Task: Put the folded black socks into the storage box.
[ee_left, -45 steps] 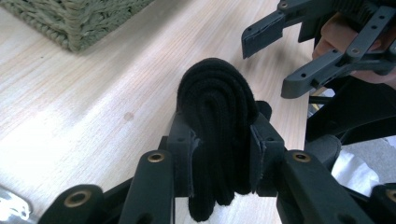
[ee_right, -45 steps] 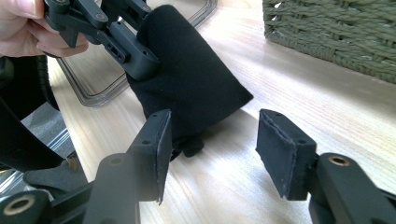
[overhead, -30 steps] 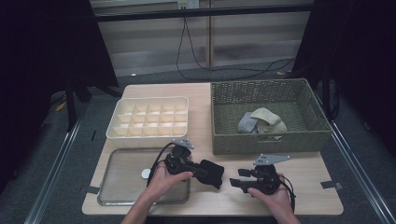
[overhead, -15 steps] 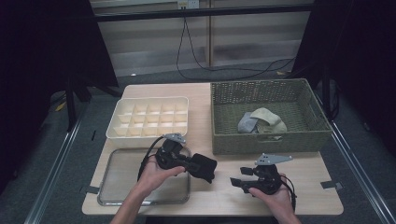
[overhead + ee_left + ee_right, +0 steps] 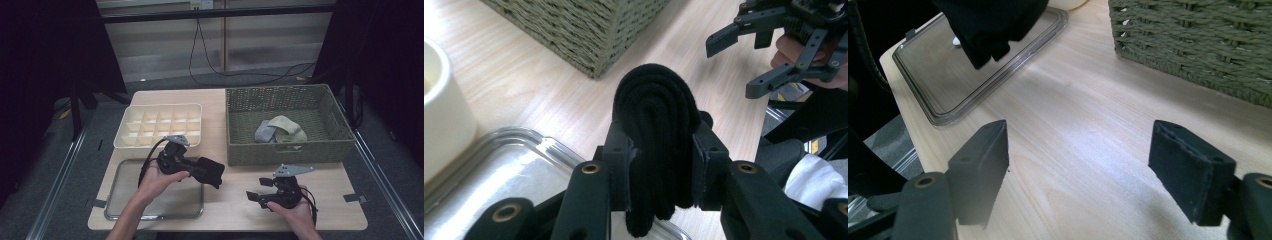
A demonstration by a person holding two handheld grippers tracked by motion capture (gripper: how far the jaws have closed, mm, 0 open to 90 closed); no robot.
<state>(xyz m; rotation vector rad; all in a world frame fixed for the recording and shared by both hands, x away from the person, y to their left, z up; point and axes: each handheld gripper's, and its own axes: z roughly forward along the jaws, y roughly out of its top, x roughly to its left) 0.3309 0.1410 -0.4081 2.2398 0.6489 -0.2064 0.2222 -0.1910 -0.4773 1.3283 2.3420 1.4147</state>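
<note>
The folded black cloth is clamped between the pads of the left gripper, which holds it clear of the table above the right edge of the metal tray. In the high view the bundle's long axis runs roughly along the gripper's line, pointing right and slightly toward the person, and its free end projects past the fingertips. In the left gripper view the rounded fold of the cloth faces forward, with the layers stacked edge-on between the jaws. The right gripper rests low over the bare wooden table, well apart from the cloth; its jaws have just been opening and stand wide with nothing between them. The wicker basket stands behind.
</note>
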